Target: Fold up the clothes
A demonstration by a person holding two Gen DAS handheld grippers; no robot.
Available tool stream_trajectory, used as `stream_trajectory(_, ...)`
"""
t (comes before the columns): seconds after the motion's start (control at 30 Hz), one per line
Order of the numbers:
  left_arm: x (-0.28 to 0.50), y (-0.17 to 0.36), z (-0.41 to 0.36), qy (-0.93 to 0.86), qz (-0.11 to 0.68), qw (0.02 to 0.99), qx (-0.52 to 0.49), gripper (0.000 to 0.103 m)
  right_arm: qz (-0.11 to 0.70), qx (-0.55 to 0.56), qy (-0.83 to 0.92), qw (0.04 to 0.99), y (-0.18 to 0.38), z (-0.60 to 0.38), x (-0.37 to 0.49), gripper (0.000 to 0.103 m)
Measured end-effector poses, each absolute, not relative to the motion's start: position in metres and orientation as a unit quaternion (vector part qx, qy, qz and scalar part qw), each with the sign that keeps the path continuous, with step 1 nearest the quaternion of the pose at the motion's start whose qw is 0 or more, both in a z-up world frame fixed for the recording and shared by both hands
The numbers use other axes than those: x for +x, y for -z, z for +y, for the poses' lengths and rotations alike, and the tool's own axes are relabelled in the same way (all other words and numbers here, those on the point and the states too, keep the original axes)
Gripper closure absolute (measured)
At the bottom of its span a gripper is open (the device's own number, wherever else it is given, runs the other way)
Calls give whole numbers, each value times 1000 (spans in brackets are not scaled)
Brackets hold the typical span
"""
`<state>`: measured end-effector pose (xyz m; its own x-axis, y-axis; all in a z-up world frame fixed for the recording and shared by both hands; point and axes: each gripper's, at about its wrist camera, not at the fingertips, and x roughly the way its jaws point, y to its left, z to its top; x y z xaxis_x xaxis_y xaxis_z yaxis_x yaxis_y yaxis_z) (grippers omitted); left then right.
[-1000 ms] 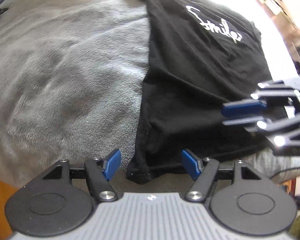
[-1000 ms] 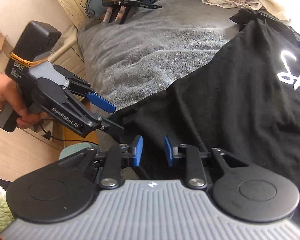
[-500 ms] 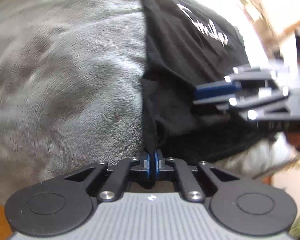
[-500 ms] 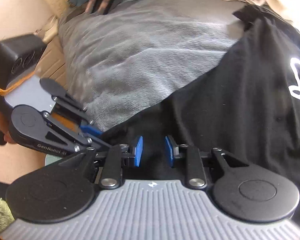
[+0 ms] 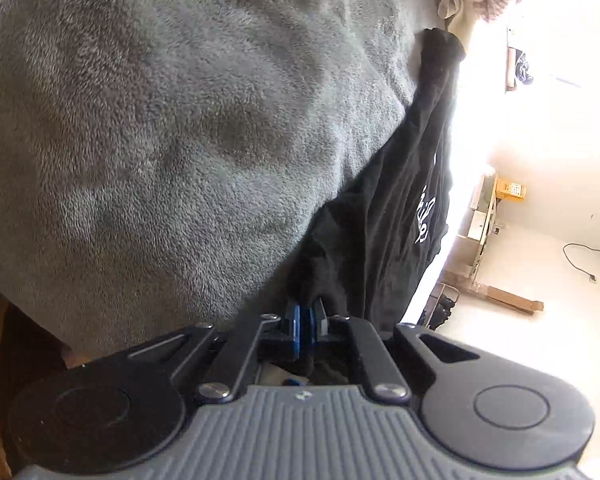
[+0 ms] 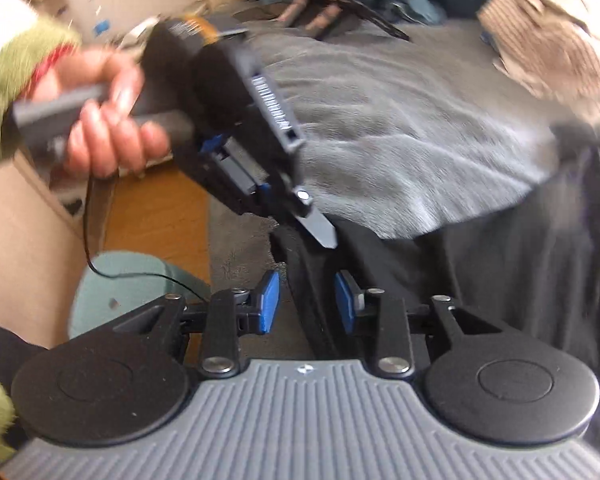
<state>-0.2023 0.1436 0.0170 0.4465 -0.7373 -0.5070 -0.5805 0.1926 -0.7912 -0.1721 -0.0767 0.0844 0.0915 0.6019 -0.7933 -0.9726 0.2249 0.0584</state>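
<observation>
The black T-shirt (image 5: 404, 216) lies on the grey blanket (image 5: 160, 128) of the bed, running from 6 o'clock toward 1 o'clock in the left wrist view. Within the last second the left hand-held gripper (image 5: 305, 330) clenched on the shirt's hem corner and lifted it, so a fold is judged under way. The right hand-held gripper (image 6: 307, 306) stands released, its blue pads (image 6: 269, 302) straddling a fabric ridge ungripped.
</observation>
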Motion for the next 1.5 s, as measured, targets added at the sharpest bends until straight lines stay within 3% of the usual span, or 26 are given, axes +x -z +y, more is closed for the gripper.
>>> stream_trajectory(0.07, -196, -15, 139, 72, 521, 557, -642, 95, 353, -276, -555, 701, -74, -71, -176, 79)
stream_trajectory(0.1, -191, -17, 138, 75, 516, 560, -643, 86, 354, -272, -545, 709, -72, -71, -174, 93)
stream_trajectory(0.2, -177, -24, 133, 84, 494, 579, -643, 57, 391, -185, -498, 752, -76, -83, -147, 97)
stream_trajectory(0.37, -169, -40, 129, 64, 478, 636, -603, 54, 465, -16, -418, 780, -68, -113, -87, 97)
stream_trajectory(0.53, -171, -61, 111, 80, 497, 703, -503, 50, 535, 147, -378, 741, -51, -138, -47, 96)
stream_trajectory(0.67, -172, -75, 95, 110, 504, 742, -428, 50, 564, 223, -327, 725, -36, -158, -39, 94)
stream_trajectory(1.17, -103, -106, 41, 160, 497, 817, -244, 50, 513, 206, -313, 772, -58, -174, -41, 93)
stream_trajectory(1.37, -78, -89, 45, 129, 533, 796, -256, 64, 503, 173, -311, 788, -67, -177, -49, 93)
stream_trajectory(1.5, -75, -76, 58, 112, 544, 779, -289, 80, 499, 150, -313, 794, -69, -173, -55, 93)
